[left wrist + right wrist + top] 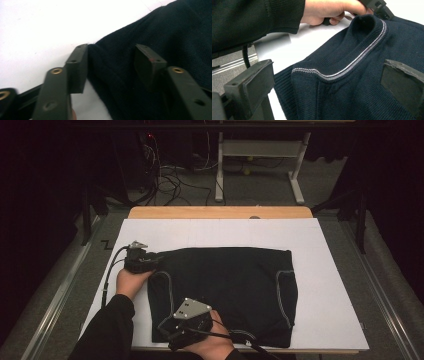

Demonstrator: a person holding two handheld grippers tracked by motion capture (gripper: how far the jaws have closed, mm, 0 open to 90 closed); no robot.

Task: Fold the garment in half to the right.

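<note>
Straddling the sweater's [155, 35] corner, the left gripper [111, 62] stands half-spread, not yet pinching.

Right tongs [329, 82] spread wide, pads clear, navy knit sweater [362, 95] between. Striped ribbed cuff [352, 65] folded across sweater. Person's other hand [329, 11] at sweater's far edge with left tongs [378, 7]. White counter [312, 40] underneath.

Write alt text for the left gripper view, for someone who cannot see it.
Two black gripper jaws straddle the edge of a dark navy knit garment lying on a white table surface, one pad at the fabric's edge and the other over the cloth. The left gripper has not visibly pinched the fabric.
</note>
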